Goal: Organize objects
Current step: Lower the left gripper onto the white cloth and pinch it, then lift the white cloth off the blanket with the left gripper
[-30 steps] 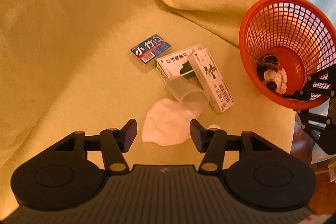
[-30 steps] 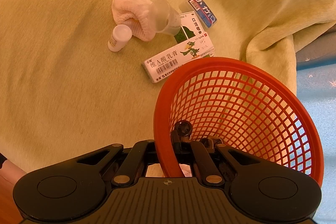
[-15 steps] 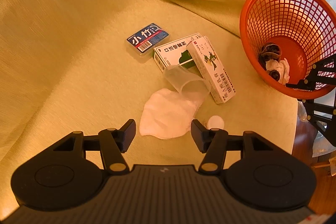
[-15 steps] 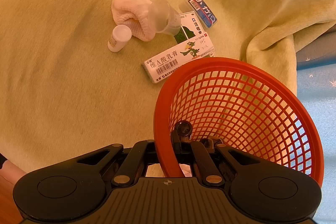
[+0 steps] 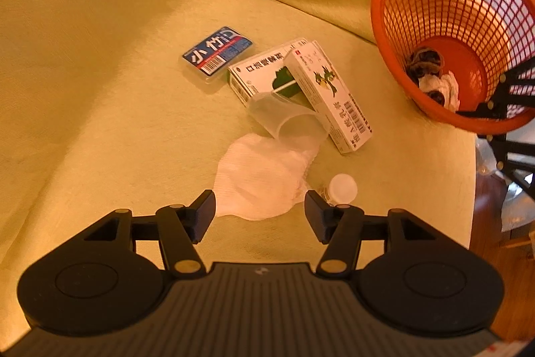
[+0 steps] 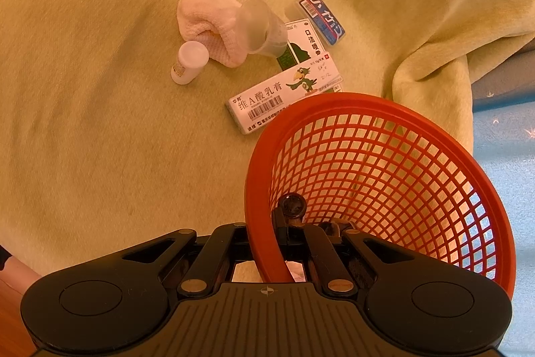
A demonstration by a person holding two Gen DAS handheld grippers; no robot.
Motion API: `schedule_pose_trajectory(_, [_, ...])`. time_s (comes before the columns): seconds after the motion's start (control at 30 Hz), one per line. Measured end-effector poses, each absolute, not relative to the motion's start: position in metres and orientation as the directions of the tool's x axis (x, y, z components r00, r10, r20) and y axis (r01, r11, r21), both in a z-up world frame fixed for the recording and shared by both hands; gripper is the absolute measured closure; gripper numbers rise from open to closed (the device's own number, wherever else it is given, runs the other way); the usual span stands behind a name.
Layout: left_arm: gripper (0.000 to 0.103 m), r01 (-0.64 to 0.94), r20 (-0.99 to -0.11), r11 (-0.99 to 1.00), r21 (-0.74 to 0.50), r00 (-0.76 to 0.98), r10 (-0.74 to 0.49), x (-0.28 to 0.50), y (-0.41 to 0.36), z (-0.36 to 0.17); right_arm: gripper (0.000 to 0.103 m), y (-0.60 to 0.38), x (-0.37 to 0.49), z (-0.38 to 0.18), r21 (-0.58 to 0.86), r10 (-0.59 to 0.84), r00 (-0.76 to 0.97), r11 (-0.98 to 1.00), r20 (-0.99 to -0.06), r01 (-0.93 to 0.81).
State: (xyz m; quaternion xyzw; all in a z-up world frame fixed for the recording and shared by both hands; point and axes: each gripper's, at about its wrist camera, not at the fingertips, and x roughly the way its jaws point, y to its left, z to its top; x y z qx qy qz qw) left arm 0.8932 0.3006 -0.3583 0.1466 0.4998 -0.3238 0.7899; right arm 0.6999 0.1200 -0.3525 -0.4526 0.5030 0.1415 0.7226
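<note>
1. Soft white cloth (image 5: 264, 179) lies just ahead of the left gripper (image 5: 259, 206), between its spread, empty fingers. It is limp, and its far edge touches the mouth of the tipped clear plastic cup (image 5: 287, 119); a shallow pinch may catch one fold only, and lifting may drag the cup along.
2. Right of that gripper's right finger (image 5: 316, 209), the small white bottle (image 5: 341, 188) stands just beside it; closing could knock it over and roll it.
3. Beyond the cup, two medicine boxes (image 5: 331, 96) are stacked crosswise, with a blue card case (image 5: 217, 51) further left; a shifted cup may nudge them.
4. The right gripper (image 6: 284, 243) is clamped on the orange mesh basket (image 6: 384, 109) rim, holding it tilted; any slip could spill its contents.
</note>
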Motion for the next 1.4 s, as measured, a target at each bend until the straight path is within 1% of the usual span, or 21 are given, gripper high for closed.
schedule_pose_trajectory(0.3, [0.051,0.716,-0.883,0.694,-0.076,0.275,-0.381,0.892,0.282,-0.38,0.103,0.118,0.698,-0.353,-0.515,-0.247,0.46,0.547,-0.853,-0.66])
schedule_pose_trajectory(0.4, [0.053,0.736,-0.885,0.674,-0.061,0.273,-0.378,0.891,0.275,-0.386,0.103,0.118,0.698,-0.354,-0.513,-0.246,0.459,0.548,-0.854,-0.66])
schedule_pose_trajectory(0.53, [0.062,0.74,-0.882,0.67,-0.053,0.279,-0.379,0.893,0.27,-0.392,0.103,0.118,0.698,-0.353,-0.514,-0.246,0.46,0.549,-0.853,-0.659])
schedule_pose_trajectory(0.67, [0.061,0.747,-0.883,0.663,-0.048,0.279,-0.378,0.897,0.265,-0.395,0.103,0.119,0.698,-0.353,-0.512,-0.245,0.46,0.553,-0.854,-0.657])
schedule_pose_trajectory(0.73, [0.062,0.747,-0.884,0.663,-0.051,0.275,-0.378,0.898,0.264,-0.397,0.103,0.12,0.699,-0.353,-0.511,-0.244,0.459,0.552,-0.854,-0.658])
schedule_pose_trajectory(0.8, [0.065,0.744,-0.884,0.666,-0.061,0.269,-0.381,0.899,0.264,-0.397,0.103,0.12,0.699,-0.354,-0.51,-0.243,0.458,0.552,-0.855,-0.659])
schedule_pose_trajectory(0.87, [0.072,0.741,-0.883,0.668,-0.073,0.263,-0.388,0.899,0.265,-0.396,0.103,0.12,0.699,-0.354,-0.51,-0.243,0.458,0.553,-0.855,-0.659])
schedule_pose_trajectory(1.0, [0.081,0.734,-0.887,0.673,-0.088,0.25,-0.388,0.899,0.267,-0.395,0.103,0.121,0.7,-0.354,-0.509,-0.243,0.457,0.554,-0.856,-0.659])
schedule_pose_trajectory(1.07, [0.087,0.731,-0.886,0.676,-0.095,0.247,-0.393,0.899,0.269,-0.394,0.103,0.121,0.701,-0.355,-0.509,-0.244,0.456,0.555,-0.856,-0.658])
schedule_pose_trajectory(1.27, [0.096,0.723,-0.883,0.685,-0.086,0.263,-0.389,0.898,0.277,-0.381,0.103,0.121,0.702,-0.353,-0.509,-0.246,0.454,0.556,-0.856,-0.657])
schedule_pose_trajectory(1.4, [0.098,0.704,-0.88,0.704,-0.096,0.271,-0.391,0.898,0.288,-0.37,0.103,0.121,0.703,-0.353,-0.508,-0.247,0.453,0.557,-0.857,-0.657])
